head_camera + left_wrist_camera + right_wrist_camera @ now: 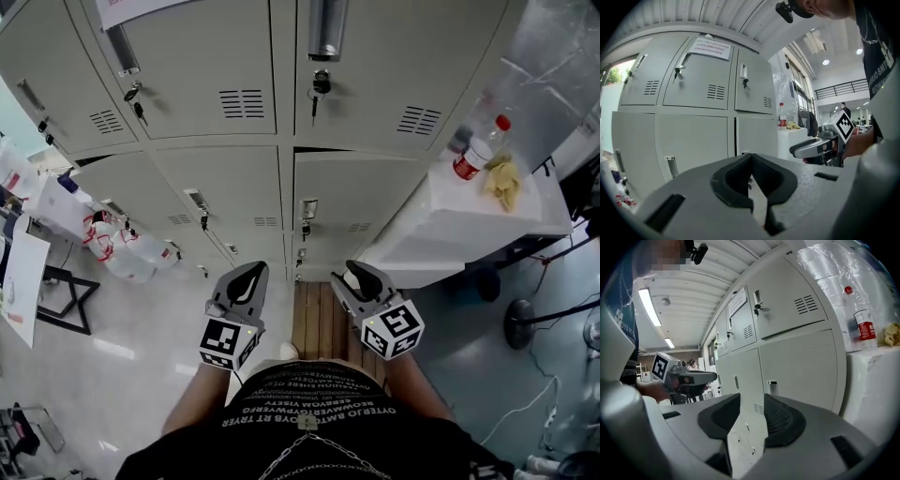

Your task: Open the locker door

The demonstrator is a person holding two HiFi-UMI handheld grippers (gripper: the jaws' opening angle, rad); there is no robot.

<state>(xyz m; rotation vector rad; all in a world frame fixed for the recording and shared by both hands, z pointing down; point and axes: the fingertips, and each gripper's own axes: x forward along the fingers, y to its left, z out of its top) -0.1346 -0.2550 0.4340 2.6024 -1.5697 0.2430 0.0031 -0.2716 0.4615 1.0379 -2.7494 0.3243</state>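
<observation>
Lockers [216, 178]: grey steel bank, several rows, facing the person. Every door in view looks closed. Keys hang from the locks of the upper doors.

Door [375, 202]: middle row, right of the bank's central seam, straight ahead of the right gripper. It lies flush with its neighbours. Its handle [308, 208] sits at the door's left edge, with a key below it. Neither gripper touches the door or the handle; both are well apart from the bank.

Left gripper [246, 279]: held in front of the person's body, pointing at the lower lockers. Its own view shows the jaw tips meeting. Nothing is between them.

Right gripper [360, 276]: held beside the left one, not touching it, and also pointing at the bank. Its own view shows the jaws standing apart with a clear gap, through which locker fronts are visible. Nothing is held.

Cabinet [469, 225]: white, standing against the bank's right end. A bottle [478, 150] with a red cap stands upright at the corner of its top nearest the lockers. A yellow cloth [504, 180] lies just beside the bottle.

Floor, left side: clear jugs [131, 258] stand at the foot of the lockers.
</observation>
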